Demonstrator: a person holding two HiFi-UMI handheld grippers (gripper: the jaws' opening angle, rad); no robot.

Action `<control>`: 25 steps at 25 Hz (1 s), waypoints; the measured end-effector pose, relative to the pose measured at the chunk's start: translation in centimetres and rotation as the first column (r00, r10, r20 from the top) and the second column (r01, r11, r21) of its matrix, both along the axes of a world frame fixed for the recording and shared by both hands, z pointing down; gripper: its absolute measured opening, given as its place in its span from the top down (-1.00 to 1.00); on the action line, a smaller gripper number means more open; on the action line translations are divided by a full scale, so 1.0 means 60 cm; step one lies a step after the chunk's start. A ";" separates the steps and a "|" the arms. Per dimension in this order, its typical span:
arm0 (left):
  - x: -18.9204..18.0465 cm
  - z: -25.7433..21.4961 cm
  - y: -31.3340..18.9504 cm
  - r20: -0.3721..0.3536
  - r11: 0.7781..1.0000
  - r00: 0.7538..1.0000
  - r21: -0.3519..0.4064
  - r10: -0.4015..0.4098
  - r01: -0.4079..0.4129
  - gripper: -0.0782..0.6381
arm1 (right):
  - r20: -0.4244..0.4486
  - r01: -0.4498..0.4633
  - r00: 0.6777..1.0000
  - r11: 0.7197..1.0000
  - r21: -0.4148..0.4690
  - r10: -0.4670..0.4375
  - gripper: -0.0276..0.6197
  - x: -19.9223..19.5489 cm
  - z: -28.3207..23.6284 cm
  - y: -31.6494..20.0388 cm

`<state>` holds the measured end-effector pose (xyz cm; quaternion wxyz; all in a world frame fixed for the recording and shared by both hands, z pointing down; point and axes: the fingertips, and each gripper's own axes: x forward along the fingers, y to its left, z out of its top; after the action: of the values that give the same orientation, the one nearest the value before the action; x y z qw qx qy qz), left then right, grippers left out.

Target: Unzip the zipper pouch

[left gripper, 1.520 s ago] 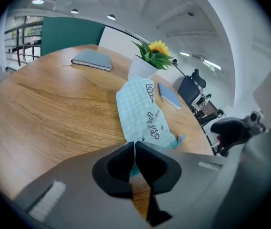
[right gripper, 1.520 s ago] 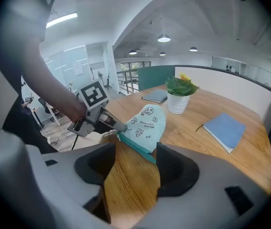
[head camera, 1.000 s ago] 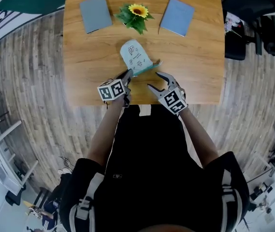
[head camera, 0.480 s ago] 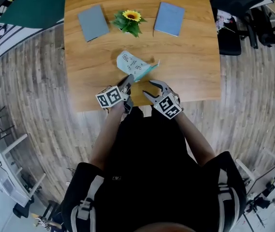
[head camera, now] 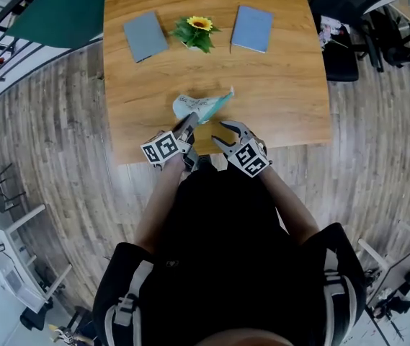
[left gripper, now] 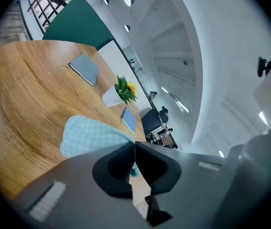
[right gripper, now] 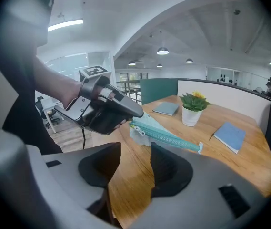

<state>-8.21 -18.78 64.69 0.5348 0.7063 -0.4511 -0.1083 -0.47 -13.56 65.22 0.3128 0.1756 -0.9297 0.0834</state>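
Note:
The zipper pouch is pale blue with small prints and a teal zipper along its top edge. It hangs tilted over the wooden table, its near end raised. My left gripper is shut on that near end, and the checked fabric shows just past its closed jaws. The zipper pull lies close to that grip. My right gripper stands a little to the right of the pouch, apart from it. Its jaws have just been closing but remain open, with nothing between them.
At the far side of the table lie two grey-blue notebooks with a potted sunflower between them. The table's near edge runs just under both grippers. Dark office chairs stand at the right.
The left gripper has lifted the pouch's near end, so the pouch now looks shorter and steeper. The right gripper has moved left toward the pouch and its jaws have narrowed.

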 end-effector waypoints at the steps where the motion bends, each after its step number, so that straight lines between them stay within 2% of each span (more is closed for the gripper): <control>1: -0.005 -0.005 0.005 -0.010 1.000 1.000 -0.001 -0.008 0.008 0.76 | 0.001 0.001 1.000 1.000 0.001 -0.001 0.31 -0.004 -0.002 0.004; 6: -0.031 -0.022 0.038 -0.033 0.999 0.999 0.004 -0.035 0.035 0.76 | 0.014 0.008 1.000 1.000 0.012 -0.008 0.32 -0.022 -0.009 0.029; 17: -0.083 -0.073 0.095 -0.047 0.996 0.997 0.064 -0.059 0.062 0.76 | 0.060 0.074 0.995 0.995 0.074 -0.078 0.47 -0.096 -0.045 0.066; 25: -0.109 -0.110 0.120 -0.049 0.992 0.997 0.116 -0.051 0.057 0.76 | 0.113 0.086 0.988 0.984 0.157 -0.104 0.53 -0.147 -0.092 0.075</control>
<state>-14.78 -11.61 58.07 0.4994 0.7213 -0.4506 -0.1652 -9.31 -9.07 59.72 0.2456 0.1488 -0.9579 0.0080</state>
